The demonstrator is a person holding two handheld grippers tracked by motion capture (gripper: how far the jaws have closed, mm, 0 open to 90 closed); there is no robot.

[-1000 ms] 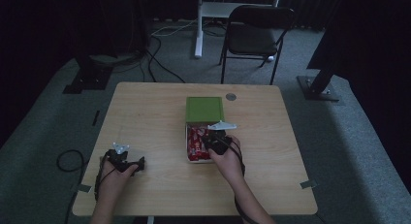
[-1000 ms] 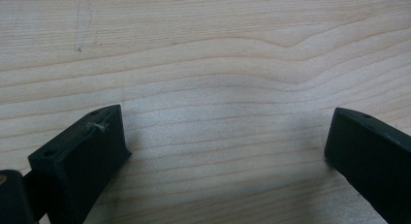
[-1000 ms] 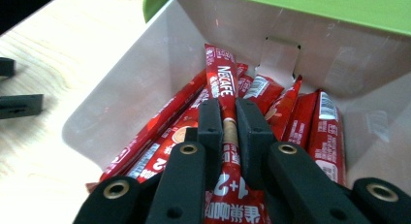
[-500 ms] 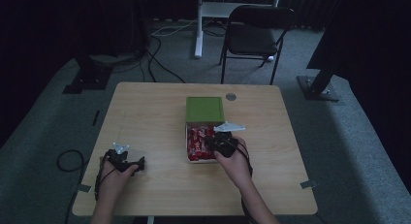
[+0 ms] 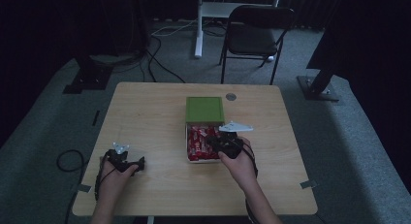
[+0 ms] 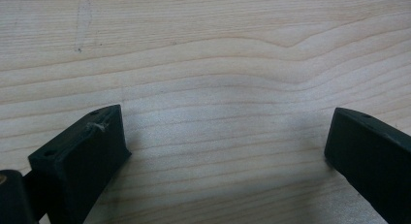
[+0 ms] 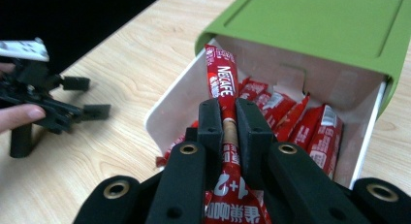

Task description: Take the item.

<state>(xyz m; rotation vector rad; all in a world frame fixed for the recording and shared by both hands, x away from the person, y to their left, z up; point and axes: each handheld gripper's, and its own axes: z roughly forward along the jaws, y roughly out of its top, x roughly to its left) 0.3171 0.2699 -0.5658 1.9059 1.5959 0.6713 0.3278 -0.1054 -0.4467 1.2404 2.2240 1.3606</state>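
A green box (image 5: 204, 109) with a white pull-out drawer (image 5: 186, 147) stands mid-table; the drawer is out and holds several red Nescafe sachets (image 5: 197, 142). My right gripper (image 5: 214, 142) hovers over the drawer, shut on one red sachet (image 7: 222, 81) that sticks up between its jaws above the drawer (image 7: 165, 100) and the green box (image 7: 315, 25). My left gripper (image 5: 140, 162) rests at the table's front left, open, with bare wood (image 6: 223, 88) between its fingers (image 6: 87, 146). It is also seen from the right gripper view as the left gripper (image 7: 92, 95).
The wooden table (image 5: 145, 112) has a small round grommet (image 5: 230, 96) behind the box. A dark folding chair (image 5: 254, 32) and a white desk leg (image 5: 198, 25) stand beyond the table. Cables (image 5: 160, 54) run across the grey floor.
My right gripper has shifted slightly right and back over the drawer, holding the sachet. The left gripper has stayed put.
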